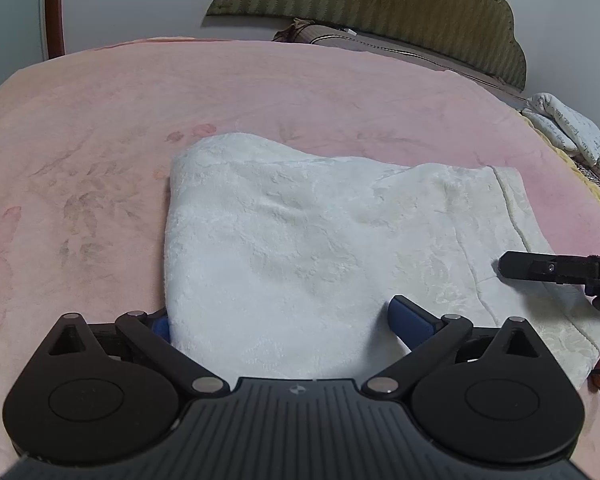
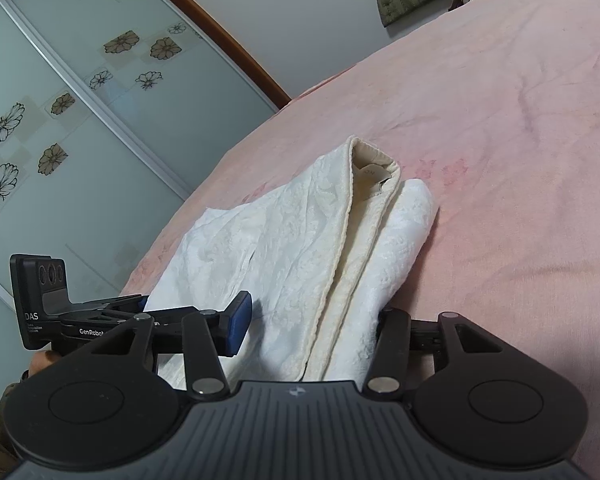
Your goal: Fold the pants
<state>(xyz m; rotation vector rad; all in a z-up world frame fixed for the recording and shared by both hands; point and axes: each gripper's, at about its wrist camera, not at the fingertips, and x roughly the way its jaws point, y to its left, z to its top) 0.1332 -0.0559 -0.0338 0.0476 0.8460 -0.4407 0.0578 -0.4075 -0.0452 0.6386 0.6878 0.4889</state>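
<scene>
Now, in the left wrist view the left gripper (image 1: 284, 320) has its fingers spread wide, straddling the near edge of the folded white pants (image 1: 320, 240), which lie mid-frame on the pink bedspread (image 1: 80, 140). In the right wrist view the right gripper (image 2: 312, 320) is likewise wide open around the pants' near end; its right finger is hidden by cloth.

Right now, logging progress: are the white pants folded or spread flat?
Folded. The white pants lie on the pink bedspread as a compact stack, the waistband hem doubled over fabric layers.
</scene>
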